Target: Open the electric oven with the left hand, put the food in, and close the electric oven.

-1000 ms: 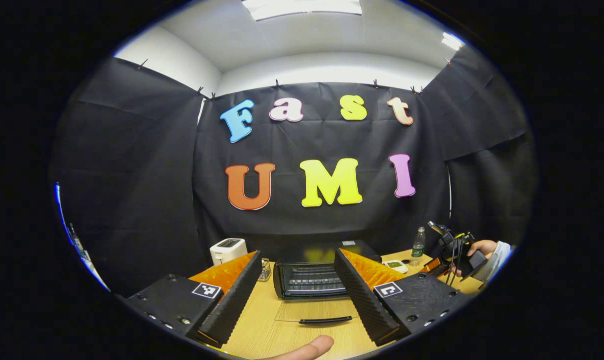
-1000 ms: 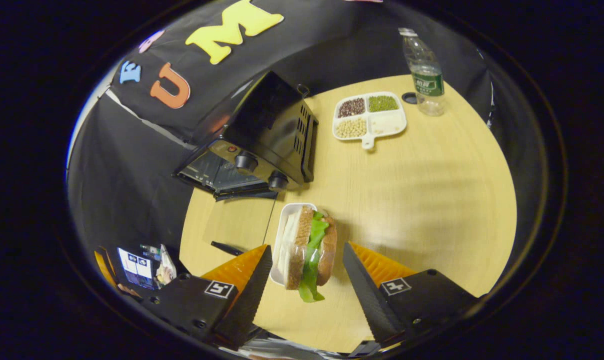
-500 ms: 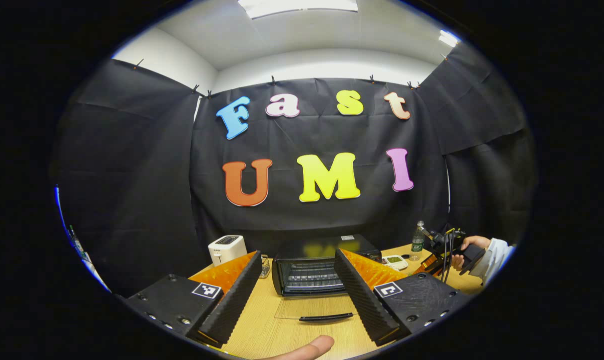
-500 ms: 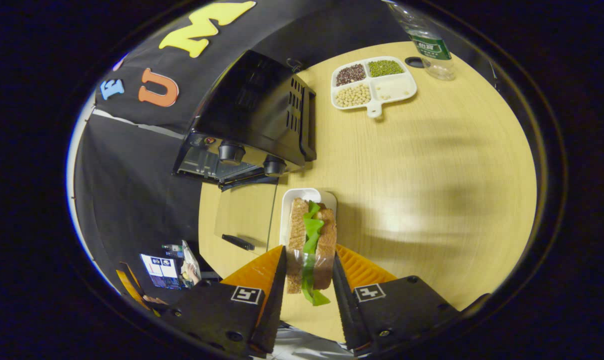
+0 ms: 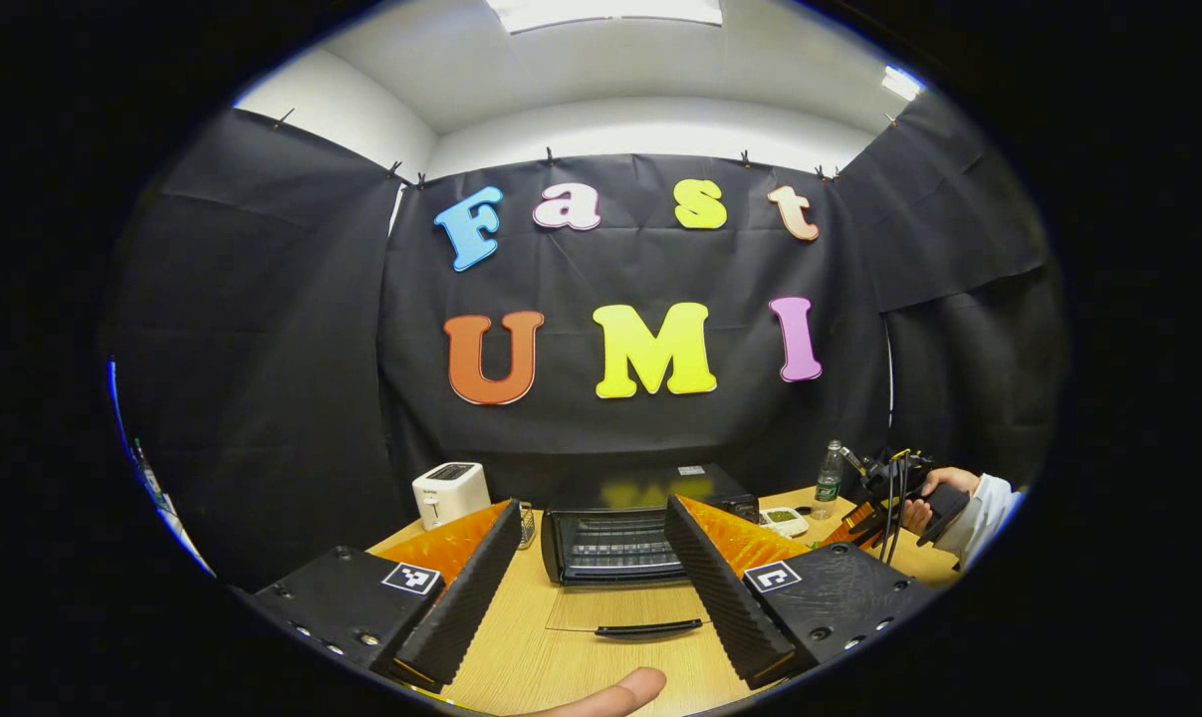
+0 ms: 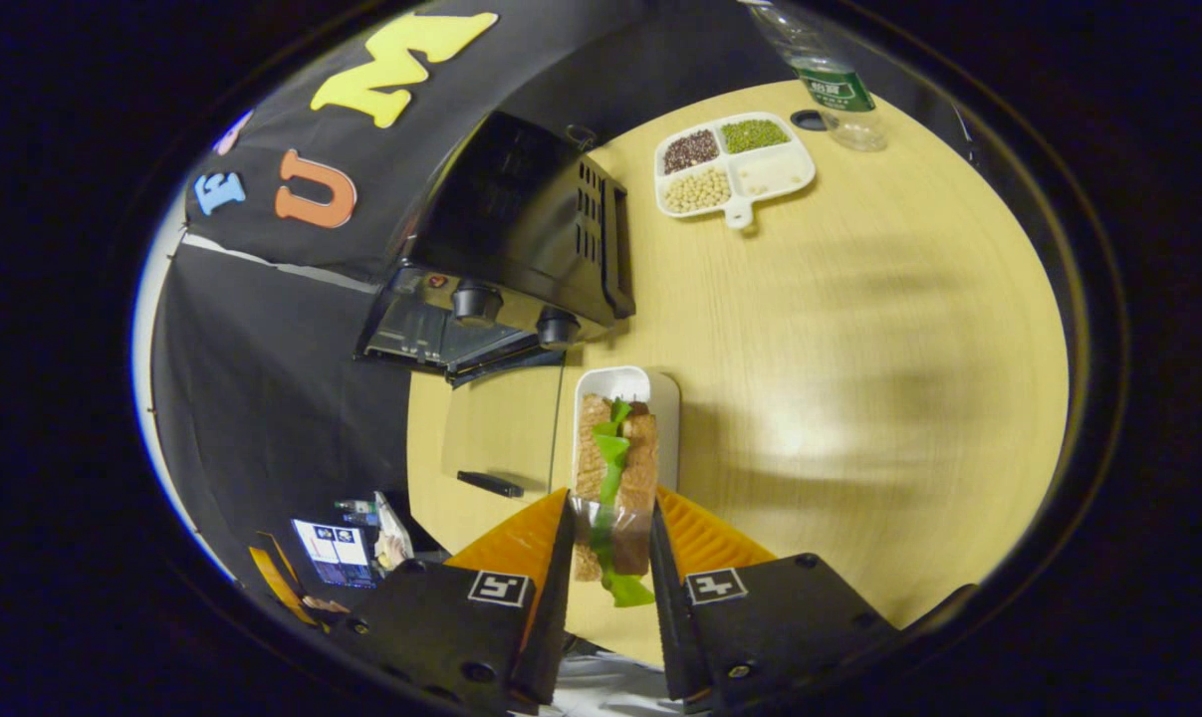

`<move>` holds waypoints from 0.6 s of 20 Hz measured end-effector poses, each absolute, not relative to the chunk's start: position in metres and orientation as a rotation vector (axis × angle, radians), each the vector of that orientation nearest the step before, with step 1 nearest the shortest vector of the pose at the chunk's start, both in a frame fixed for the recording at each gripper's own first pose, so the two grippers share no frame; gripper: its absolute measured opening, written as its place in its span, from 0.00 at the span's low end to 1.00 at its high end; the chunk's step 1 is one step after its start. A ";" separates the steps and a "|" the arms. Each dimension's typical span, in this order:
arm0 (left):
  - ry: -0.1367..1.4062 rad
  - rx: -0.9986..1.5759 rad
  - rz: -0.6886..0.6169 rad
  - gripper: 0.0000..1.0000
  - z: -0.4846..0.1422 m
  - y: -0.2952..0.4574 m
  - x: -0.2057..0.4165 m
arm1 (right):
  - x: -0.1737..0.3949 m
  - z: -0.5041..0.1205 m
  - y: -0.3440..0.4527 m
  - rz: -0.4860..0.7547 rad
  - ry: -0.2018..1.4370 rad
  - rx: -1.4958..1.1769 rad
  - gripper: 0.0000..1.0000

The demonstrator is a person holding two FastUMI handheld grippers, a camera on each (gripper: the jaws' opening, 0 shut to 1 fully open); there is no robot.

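Soft, light and squashy, the brown-bread sandwich with green lettuce (image 6: 615,488), over its white tray (image 6: 628,384), sits pinched by its crusts in the right gripper (image 6: 607,558); the left gripper (image 5: 591,588) gapes empty.

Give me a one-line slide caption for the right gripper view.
Right claw shut on the sandwich above its white tray, the oven standing open beside it.
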State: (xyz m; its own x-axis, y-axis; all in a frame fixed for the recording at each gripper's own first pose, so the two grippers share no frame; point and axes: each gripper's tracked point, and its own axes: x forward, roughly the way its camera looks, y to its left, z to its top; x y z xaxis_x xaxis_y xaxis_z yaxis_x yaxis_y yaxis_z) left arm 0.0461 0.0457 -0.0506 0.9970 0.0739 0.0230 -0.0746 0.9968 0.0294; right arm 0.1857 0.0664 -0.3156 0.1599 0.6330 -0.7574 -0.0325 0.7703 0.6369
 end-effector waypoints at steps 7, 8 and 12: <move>-0.023 0.008 0.055 0.95 -0.056 0.054 0.032 | 0.156 -0.270 0.081 0.482 1.189 0.603 0.39; -0.024 -0.002 0.054 0.95 -0.057 0.056 0.030 | 0.151 -0.263 0.085 0.479 1.160 0.616 0.40; -0.021 -0.027 0.052 0.95 -0.063 0.070 0.022 | 0.132 -0.238 0.114 0.499 1.059 0.682 0.35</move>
